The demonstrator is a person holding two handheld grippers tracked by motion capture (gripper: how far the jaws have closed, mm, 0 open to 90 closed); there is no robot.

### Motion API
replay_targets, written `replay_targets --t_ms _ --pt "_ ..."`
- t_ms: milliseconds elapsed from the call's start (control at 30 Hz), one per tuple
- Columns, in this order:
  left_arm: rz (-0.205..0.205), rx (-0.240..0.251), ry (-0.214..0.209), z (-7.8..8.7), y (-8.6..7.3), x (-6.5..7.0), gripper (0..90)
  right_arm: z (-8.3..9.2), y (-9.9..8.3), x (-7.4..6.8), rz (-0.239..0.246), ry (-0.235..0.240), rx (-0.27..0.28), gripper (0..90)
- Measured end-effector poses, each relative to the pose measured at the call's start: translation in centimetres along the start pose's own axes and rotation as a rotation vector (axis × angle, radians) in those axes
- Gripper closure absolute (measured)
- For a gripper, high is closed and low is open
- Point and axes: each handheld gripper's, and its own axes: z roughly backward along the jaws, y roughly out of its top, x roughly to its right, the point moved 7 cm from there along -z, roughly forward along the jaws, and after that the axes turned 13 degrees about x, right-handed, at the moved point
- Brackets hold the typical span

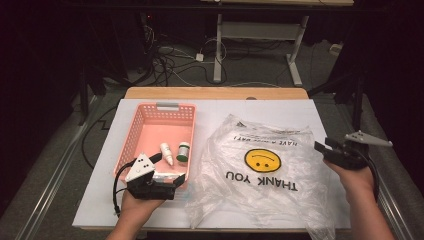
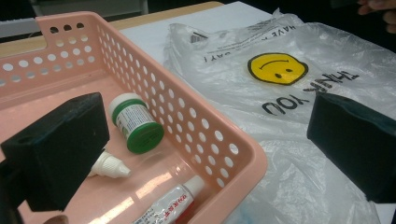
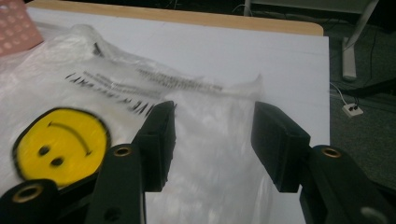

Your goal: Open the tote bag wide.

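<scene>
A pink perforated basket [image 1: 131,131] [image 2: 224,135] holds a green-capped white jar [image 1: 183,151] [image 2: 136,122], a small white dropper bottle [image 1: 166,152] [image 2: 109,166] and a white and red tube [image 2: 168,205]. My left gripper [image 1: 166,172] [image 2: 205,149] is wide open at the basket's near right corner, one jaw inside the basket and one over the bag. A clear plastic bag [image 1: 260,170] [image 2: 299,93] [image 3: 201,140] with a yellow smiley and "THANK YOU" lies flat to the right. My right gripper [image 1: 325,146] [image 3: 212,140] is open above the bag's right edge, holding nothing.
A white board [image 1: 100,200] [image 3: 261,51] covers the wooden table [image 1: 215,93]. The floor beyond holds cables and a desk frame [image 1: 260,35]. Bare white board lies behind the bag and along the near left.
</scene>
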Motion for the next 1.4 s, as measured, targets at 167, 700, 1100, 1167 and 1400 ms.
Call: replay_targets --t_ms 167,700,1100,1167,1400 --pt "0.007 0.001 0.014 0.3 -0.1 -0.3 0.0 -3.8 0.4 1.0 -0.011 0.000 -0.041 48.0" --pt "0.025 -0.007 0.013 0.2 -0.5 -0.6 0.0 -12.2 -1.2 -1.8 0.052 0.107 -0.249 41.1" --pt "0.025 -0.007 -0.001 0.1 -0.4 -0.1 0.0 -12.6 -2.8 -1.9 0.144 0.069 -0.298 89.9" --pt "0.024 -0.008 -0.004 0.0 -0.5 0.0 0.0 -12.6 -2.7 -1.8 0.144 0.063 -0.293 90.0" --pt "0.019 -0.014 -0.017 -0.1 -0.4 0.3 0.0 -12.1 -0.3 1.8 0.073 -0.054 -0.174 90.0"
